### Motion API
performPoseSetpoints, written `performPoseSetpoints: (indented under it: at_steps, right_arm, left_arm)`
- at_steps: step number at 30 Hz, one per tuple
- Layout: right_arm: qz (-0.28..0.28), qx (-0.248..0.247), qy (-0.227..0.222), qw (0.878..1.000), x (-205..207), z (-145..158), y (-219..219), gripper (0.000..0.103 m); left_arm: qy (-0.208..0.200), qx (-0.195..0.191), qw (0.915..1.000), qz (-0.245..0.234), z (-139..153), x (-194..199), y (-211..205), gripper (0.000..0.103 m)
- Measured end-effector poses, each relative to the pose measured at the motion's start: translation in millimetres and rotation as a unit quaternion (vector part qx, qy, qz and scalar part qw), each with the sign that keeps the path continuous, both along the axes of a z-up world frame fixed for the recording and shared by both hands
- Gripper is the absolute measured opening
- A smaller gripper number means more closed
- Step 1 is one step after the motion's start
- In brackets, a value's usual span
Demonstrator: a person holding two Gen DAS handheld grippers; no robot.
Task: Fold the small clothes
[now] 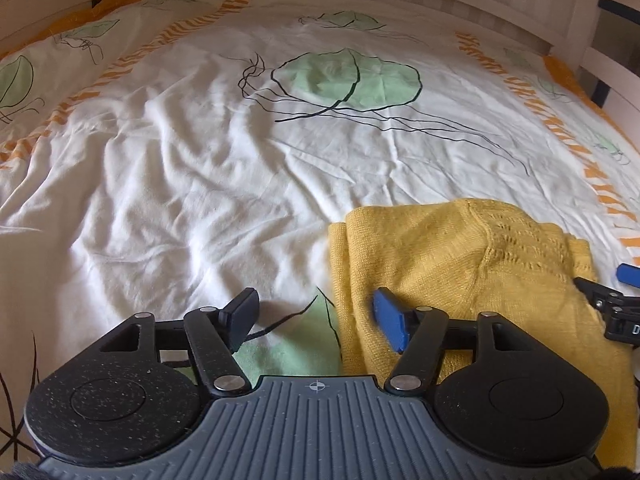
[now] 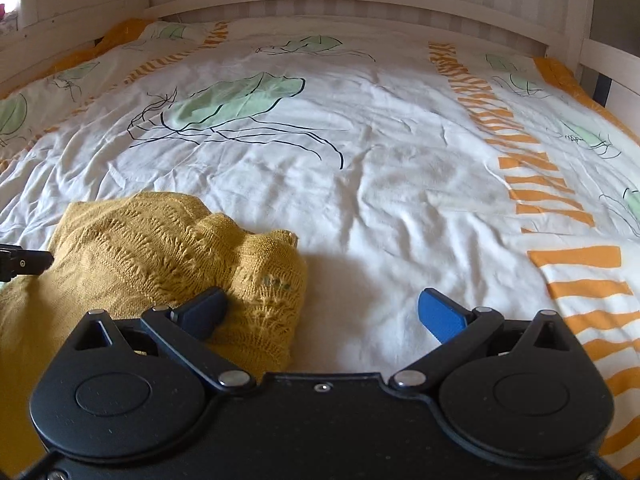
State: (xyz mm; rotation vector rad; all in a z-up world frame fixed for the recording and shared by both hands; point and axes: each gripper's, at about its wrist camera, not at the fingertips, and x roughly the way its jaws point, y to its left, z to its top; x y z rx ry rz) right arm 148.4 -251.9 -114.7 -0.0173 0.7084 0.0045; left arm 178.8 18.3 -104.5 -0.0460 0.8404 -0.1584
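On bedspread [image 1: 192, 184], yellow knit [image 1: 432, 264] underlies both grippers' inner fingers [image 2: 202, 314].

Left claw [image 1: 316, 322] held low and level, jaws spread wide, nothing gripped between the fingers (one dark pad, one blue). Right claw [image 2: 322, 314] likewise gaping, level, pointing forward, just to the right of the left, fingers apart and gripping nothing.

No words, numbers or brand names can be read anywhere. The only sign is a small white circle with a cross [image 1: 318, 386], printed on the grey ribbed plate of the left gripper, at 6 o'clock.
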Motion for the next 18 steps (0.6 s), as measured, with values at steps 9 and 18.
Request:
performPoseSetpoints:
  at_steps: [9,18]
  right_arm:
    - [-0.016,0.025,-0.066,0.997,-30,48,-10,0.103]
    - [-0.016,0.089,-0.063,0.994,-89,69,1,0.103]
  left_arm:
    - [-0.019,-0.002,0.9996,-0.02,27,-31,6,0.098]
    - [-0.058,0.002,0.9982,-0.017,57,-86,2,0.098]
